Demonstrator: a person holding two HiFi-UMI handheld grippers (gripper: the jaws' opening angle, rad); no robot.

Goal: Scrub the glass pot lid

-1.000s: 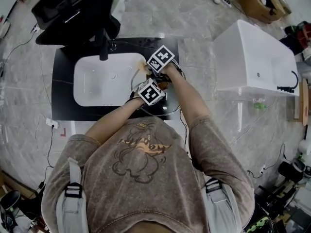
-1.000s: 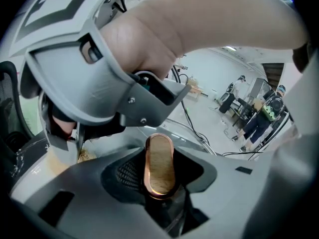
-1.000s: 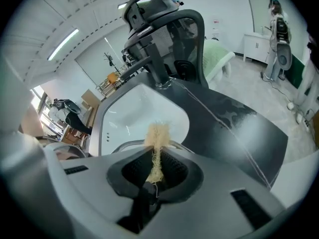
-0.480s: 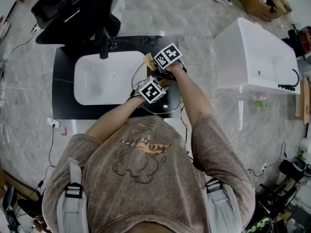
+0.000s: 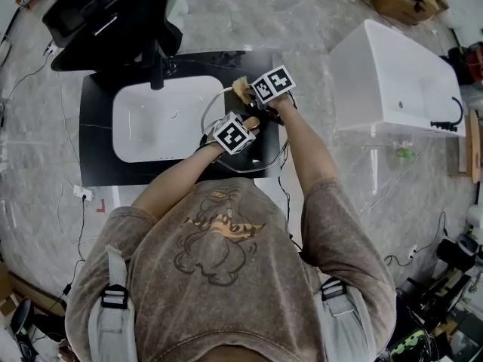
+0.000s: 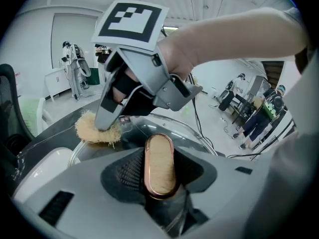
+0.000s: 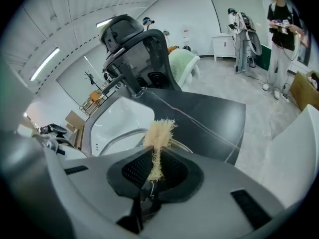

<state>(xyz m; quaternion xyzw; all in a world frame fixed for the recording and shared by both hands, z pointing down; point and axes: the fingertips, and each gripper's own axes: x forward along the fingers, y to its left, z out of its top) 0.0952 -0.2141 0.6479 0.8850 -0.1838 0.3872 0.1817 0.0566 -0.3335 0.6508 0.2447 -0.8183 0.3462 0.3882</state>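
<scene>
The glass pot lid [image 5: 255, 164] lies on the black counter [image 5: 98, 157], right of the sink. My left gripper [image 5: 245, 124] is shut on the lid's oval wooden knob [image 6: 159, 164], which stands between its jaws in the left gripper view. The lid's glass [image 6: 197, 133] curves away beyond the knob. My right gripper [image 5: 260, 96] is shut on a tan fibre scrubber [image 7: 158, 136]. In the left gripper view that gripper [image 6: 107, 124] presses the scrubber [image 6: 95, 131] onto the lid's far edge. Part of the lid's rim [image 7: 117, 137] shows below the scrubber.
A white sink basin [image 5: 162, 119] with a black faucet [image 5: 158, 70] sits left of the lid. A black office chair [image 5: 113, 17] stands behind the counter. A large white tub [image 5: 400, 89] is at the right. Cables trail off the counter's front edge [image 5: 283, 187]. People stand far off.
My right gripper has moved away and to the right with the scrubber, across the lid toward its far edge. The left gripper has stayed on the knob.
</scene>
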